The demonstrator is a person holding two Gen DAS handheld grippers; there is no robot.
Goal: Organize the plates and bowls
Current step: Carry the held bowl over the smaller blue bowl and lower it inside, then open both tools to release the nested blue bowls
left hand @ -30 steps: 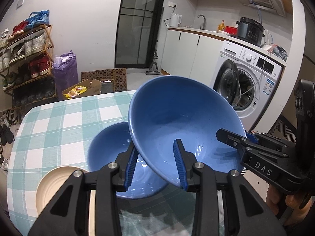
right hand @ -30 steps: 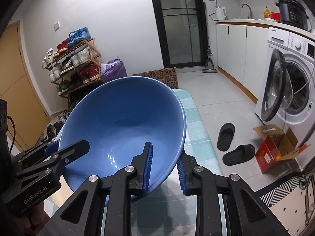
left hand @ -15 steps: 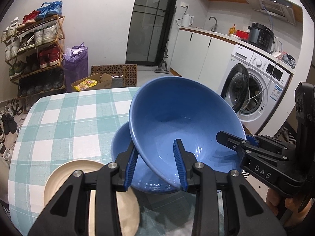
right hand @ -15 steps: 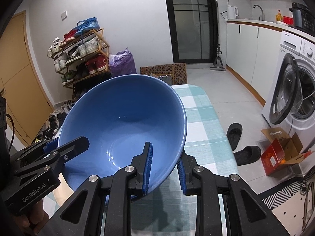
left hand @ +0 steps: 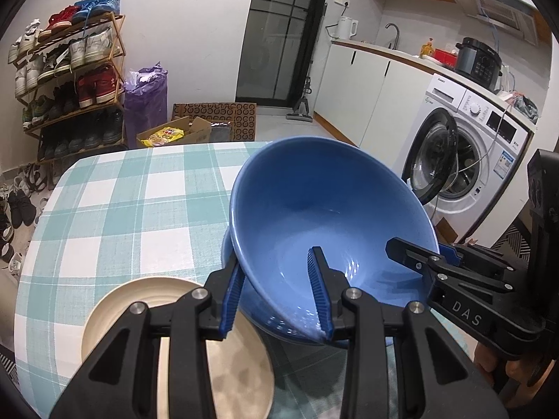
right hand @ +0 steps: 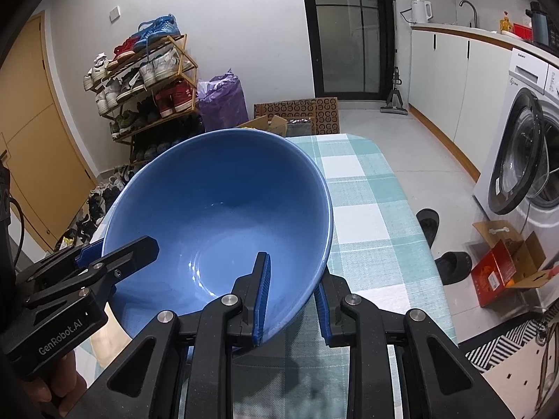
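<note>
Nearest, the left tool (left hand: 277, 296) and the right tool (right hand: 290, 295) each pinch opposite rims of the large glossy blue ceramic bowl (left hand: 328, 223), carried tilted above the checked teal-and-white table (left hand: 132, 209). Just beneath it, at its 7 o'clock, peeks a second blue bowl (left hand: 227, 244), so nesting looks imminent but unfinished. The round cream ceramic plate (left hand: 136, 300) at 8 o'clock remains unsorted.

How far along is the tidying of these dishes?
Midway, apparently. Nothing looks stacked yet. The left gripper and right gripper both clamp the rim of a big blue bowl, tilted above a second blue bowl. Nesting them remains; the cream plate sits alone.
</note>
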